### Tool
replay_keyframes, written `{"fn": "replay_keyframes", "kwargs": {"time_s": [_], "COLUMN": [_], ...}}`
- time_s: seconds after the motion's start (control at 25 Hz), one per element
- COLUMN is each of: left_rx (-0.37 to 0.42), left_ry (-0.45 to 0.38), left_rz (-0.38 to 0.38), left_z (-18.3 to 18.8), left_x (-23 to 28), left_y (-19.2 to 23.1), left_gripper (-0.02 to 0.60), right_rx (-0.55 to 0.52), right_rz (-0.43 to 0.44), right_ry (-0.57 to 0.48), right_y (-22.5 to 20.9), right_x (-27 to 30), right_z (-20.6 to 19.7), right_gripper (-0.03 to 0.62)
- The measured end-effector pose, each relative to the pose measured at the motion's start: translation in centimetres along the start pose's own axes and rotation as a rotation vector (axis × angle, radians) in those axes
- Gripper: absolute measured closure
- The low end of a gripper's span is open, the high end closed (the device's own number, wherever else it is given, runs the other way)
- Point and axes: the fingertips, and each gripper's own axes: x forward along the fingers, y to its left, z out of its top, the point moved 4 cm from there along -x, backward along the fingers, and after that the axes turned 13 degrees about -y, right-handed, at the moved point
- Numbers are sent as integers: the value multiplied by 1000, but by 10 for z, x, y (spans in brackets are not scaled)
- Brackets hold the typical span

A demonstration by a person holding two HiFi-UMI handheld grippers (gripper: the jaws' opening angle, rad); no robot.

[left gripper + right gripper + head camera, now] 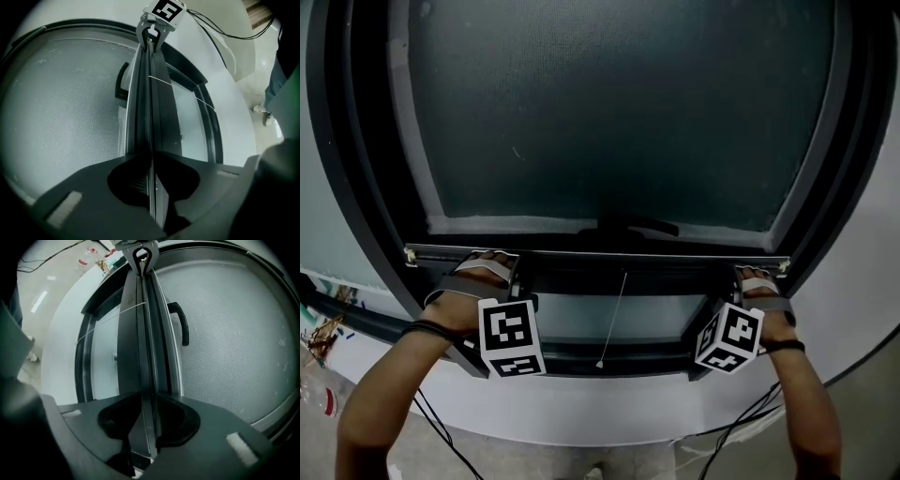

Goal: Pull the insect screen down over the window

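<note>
**Insect screen** (pixel 619 103): grey mesh. I see it spread over most of the window opening, where it fills the upper part of the head view.

**Bottom bar** (pixel 609 254): the screen's dark rail. It lies level across the opening, low down, but stands apart from the lower rail of the window frame (pixel 347 187). A strip of pane shows between bar and rail.

**Left gripper** (pixel 151 164): at the bar's left end. In its own view I read the jaws clenched on the bar's thin edge, which runs away between them toward the other gripper.

**Right gripper** (pixel 149 399): at the bar's right end. Its jaws are likewise clamped on the bar's edge, one on each side.

**Handle** (pixel 637 225): black and curved. It sits on the mesh side, just above the bar's middle.

**Pull cord** (pixel 614 319): thin and pale. It hangs from the bar's middle across the pane strip, and its tip is near the lower rail.

**Cables** (pixel 441 431): dark. They trail down from both wrists.
</note>
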Motion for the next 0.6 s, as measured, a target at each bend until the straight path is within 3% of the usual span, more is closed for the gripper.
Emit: {"fn": "replay_keyframes", "kwargs": {"time_s": [0.48, 0.6], "left_rx": [8, 61], "left_ry": [0, 40], "left_rz": [-3, 8], "left_z": [-9, -9], "left_x": [2, 3], "left_y": [0, -3], "left_gripper": [531, 532], "right_rx": [-7, -16], "right_rz": [-20, -40], "right_ry": [31, 38], "right_y": [2, 3], "right_x": [3, 6], "right_z": [10, 13], "right_gripper": [520, 522]}}
